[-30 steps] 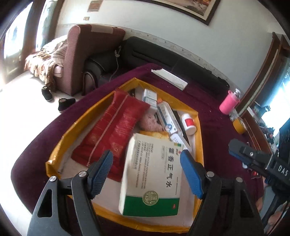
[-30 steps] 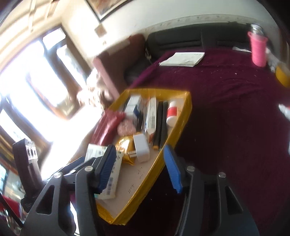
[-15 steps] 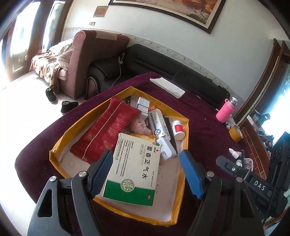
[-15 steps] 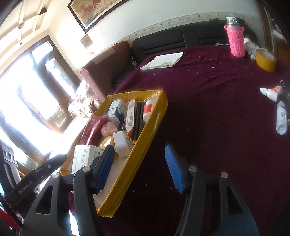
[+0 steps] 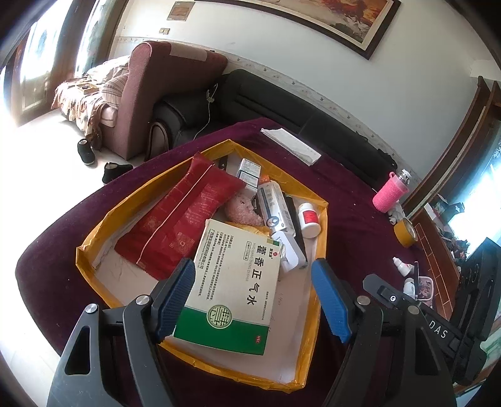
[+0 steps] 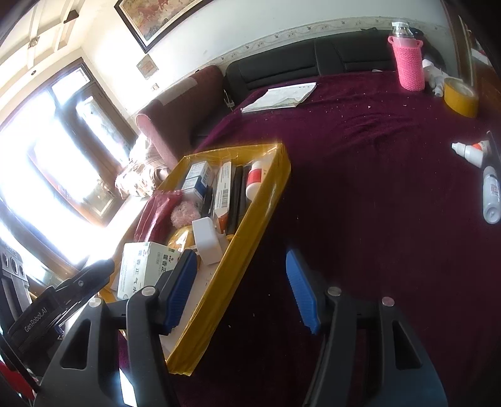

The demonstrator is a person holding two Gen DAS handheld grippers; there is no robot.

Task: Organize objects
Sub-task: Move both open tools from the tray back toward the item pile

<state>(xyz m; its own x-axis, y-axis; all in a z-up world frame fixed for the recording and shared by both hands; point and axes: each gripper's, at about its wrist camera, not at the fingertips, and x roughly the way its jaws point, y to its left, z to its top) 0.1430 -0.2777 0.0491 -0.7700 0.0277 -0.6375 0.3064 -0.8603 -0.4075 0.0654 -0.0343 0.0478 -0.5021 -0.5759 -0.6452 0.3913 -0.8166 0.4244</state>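
Lying lengthwise toward camera: medicine box (image 5: 230, 286)

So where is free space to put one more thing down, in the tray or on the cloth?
The tray has a bare strip between the green-and-white box and its right wall; its far end is crowded. The cloth lies bare between tray and small bottles.

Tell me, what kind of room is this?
Probably a living room at home: a black sofa stands against the wall, an armchair beside it, and a big framed picture hangs above.
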